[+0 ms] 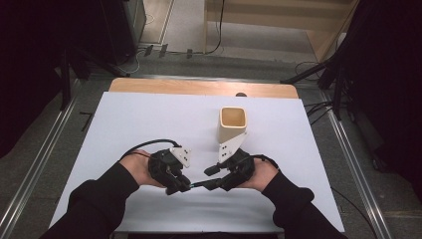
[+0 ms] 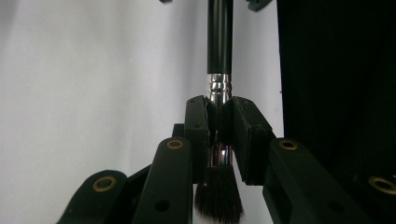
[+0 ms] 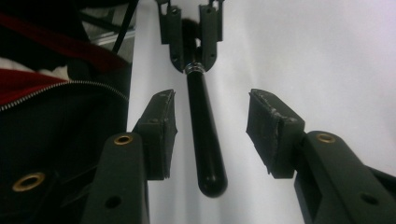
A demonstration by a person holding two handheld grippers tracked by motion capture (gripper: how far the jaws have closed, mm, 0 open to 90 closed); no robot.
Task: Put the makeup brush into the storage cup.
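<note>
A black-handled makeup brush [image 2: 219, 37] with a silver ferrule and dark bristles [image 2: 218, 198] is clamped at the ferrule by my left gripper [image 2: 219, 109]. In the high view the brush [image 1: 199, 183] lies level between both hands, above the near middle of the white table [image 1: 149, 119]. My left gripper [image 1: 183, 187] is shut on it. My right gripper [image 3: 212, 100] stands open, its jaws on either side of the handle's rounded end [image 3: 210, 179] without touching it. In the right gripper view the left gripper [image 3: 190, 28] holds the brush at the far end. My right gripper [image 1: 212, 177] faces the left one.
A beige square cup [image 1: 232, 124] stands upright on the table just beyond my right hand. A wooden strip [image 1: 199, 87] borders the far table edge. Dark stands and cables sit on the floor around the table.
</note>
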